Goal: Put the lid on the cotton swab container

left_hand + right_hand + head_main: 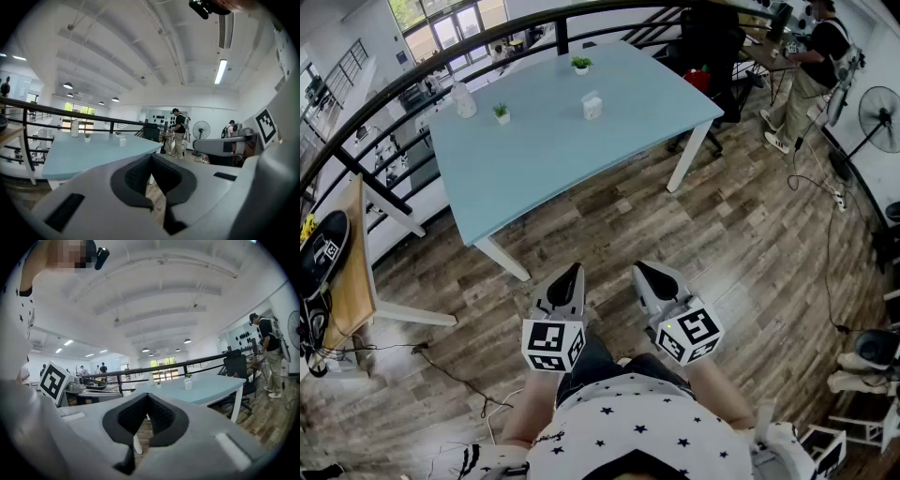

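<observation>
I see a smooth, pale blue counter [544, 159] with white legs on a plank floor [750, 244]. A clear, rounded bottle [465, 101] stands by the counter's far left corner, with a tiny potted plant [501, 112] in a white pot just beside it. A second plant [581, 64] sits at the far edge. The container [592, 106], a small whitish upright tub, stands just in from that plant, toward the counter's right end. It is too small for me to tell whether its lid is on.

My left tool [567, 281] hangs over the floor, well short of the counter's near corner. Its ribbed dark pads are pressed together with nothing between them. My right tool [649, 279] is close beside it, its grey shells likewise closed and empty.
</observation>
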`<act>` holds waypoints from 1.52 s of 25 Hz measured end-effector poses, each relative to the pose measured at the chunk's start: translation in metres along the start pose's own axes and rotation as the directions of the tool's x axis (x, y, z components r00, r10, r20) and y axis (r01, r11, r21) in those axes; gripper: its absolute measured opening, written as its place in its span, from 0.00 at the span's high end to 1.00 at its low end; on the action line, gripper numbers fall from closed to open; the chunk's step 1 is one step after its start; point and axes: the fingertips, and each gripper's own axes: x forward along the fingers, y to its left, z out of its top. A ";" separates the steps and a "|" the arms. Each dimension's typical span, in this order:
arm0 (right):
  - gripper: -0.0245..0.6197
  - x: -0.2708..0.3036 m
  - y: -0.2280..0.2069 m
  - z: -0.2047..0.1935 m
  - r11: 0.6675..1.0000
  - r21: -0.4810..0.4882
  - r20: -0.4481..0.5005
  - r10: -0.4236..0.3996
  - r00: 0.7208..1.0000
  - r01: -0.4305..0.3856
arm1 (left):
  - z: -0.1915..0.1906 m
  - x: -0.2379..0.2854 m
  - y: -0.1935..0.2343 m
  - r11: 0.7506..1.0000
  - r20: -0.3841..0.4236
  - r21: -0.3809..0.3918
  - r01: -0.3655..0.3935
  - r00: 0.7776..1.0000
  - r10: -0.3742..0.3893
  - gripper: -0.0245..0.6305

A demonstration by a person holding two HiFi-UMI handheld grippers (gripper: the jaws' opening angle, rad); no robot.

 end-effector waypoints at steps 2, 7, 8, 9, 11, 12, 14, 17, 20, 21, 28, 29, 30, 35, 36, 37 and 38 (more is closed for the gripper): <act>0.95 -0.027 0.004 -0.004 1.000 -0.021 -0.001 0.012 1.000 -0.012 | -0.010 -0.016 -0.022 1.000 0.007 -0.013 -0.008 1.000 0.009 0.96; 0.95 -0.081 0.011 -0.013 1.000 -0.012 0.000 0.017 1.000 -0.017 | -0.031 -0.046 -0.066 1.000 -0.026 -0.018 -0.015 1.000 0.015 0.96; 0.95 -0.087 0.010 -0.014 1.000 -0.008 0.002 0.014 1.000 -0.014 | -0.032 -0.049 -0.072 1.000 -0.030 -0.013 -0.015 0.999 0.015 0.96; 0.95 -0.093 0.010 -0.015 1.000 -0.006 0.002 0.014 1.000 -0.014 | -0.032 -0.051 -0.077 1.000 -0.031 -0.010 -0.014 0.999 0.014 0.96; 0.95 -0.102 0.011 -0.017 1.000 -0.004 0.003 0.021 1.000 -0.021 | -0.031 -0.054 -0.086 1.000 -0.027 -0.005 -0.011 1.000 0.011 0.96; 0.95 -0.105 0.012 -0.018 1.000 -0.002 0.004 0.025 1.000 -0.025 | -0.031 -0.056 -0.090 1.000 -0.025 0.003 -0.011 1.000 0.011 0.96; 0.95 -0.110 0.014 -0.019 0.999 0.002 0.010 0.040 0.999 -0.040 | -0.030 -0.059 -0.096 1.000 -0.020 0.023 -0.015 1.000 0.015 0.96; 0.95 -0.116 0.016 -0.019 0.998 0.013 0.026 0.055 0.998 -0.055 | -0.030 -0.063 -0.102 0.999 -0.016 0.025 -0.021 1.000 0.021 0.96; 0.95 -0.122 0.014 -0.018 0.998 0.004 0.033 0.056 0.998 -0.057 | -0.031 -0.065 -0.106 1.000 -0.018 0.003 -0.031 0.999 0.031 0.96; 0.95 -0.123 0.012 -0.018 0.999 0.001 0.033 0.052 0.998 -0.052 | -0.031 -0.065 -0.107 0.999 -0.017 0.001 -0.034 0.999 0.034 0.96; 0.95 -0.133 0.000 -0.022 0.999 0.022 0.019 0.042 0.999 -0.043 | -0.028 -0.065 -0.119 0.999 -0.008 0.006 -0.040 0.999 0.040 0.96; 0.94 -0.132 -0.002 -0.023 0.999 0.021 0.015 0.047 0.999 -0.047 | -0.028 -0.064 -0.120 0.999 -0.010 0.005 -0.039 0.999 0.039 0.96; 0.93 -0.131 -0.002 -0.023 0.999 0.019 0.009 0.050 0.999 -0.050 | -0.029 -0.063 -0.120 0.999 -0.012 0.005 -0.039 0.999 0.039 0.96; 0.91 -0.125 -0.008 -0.028 0.999 0.014 -0.015 0.051 0.999 -0.051 | -0.030 -0.056 -0.123 1.000 -0.027 0.013 -0.023 0.999 0.023 0.84; 0.90 -0.122 -0.009 -0.028 0.999 0.015 -0.018 0.053 0.998 -0.052 | -0.029 -0.054 -0.121 1.000 -0.026 0.016 -0.021 0.999 0.022 0.84; 0.89 -0.119 -0.009 -0.029 0.998 0.016 -0.021 0.054 0.998 -0.054 | -0.028 -0.052 -0.119 1.000 -0.026 0.018 -0.020 0.999 0.021 0.83; 0.88 -0.116 -0.010 -0.030 0.998 0.017 -0.024 0.055 0.998 -0.055 | -0.027 -0.051 -0.117 1.000 -0.025 0.018 -0.020 0.999 0.021 0.82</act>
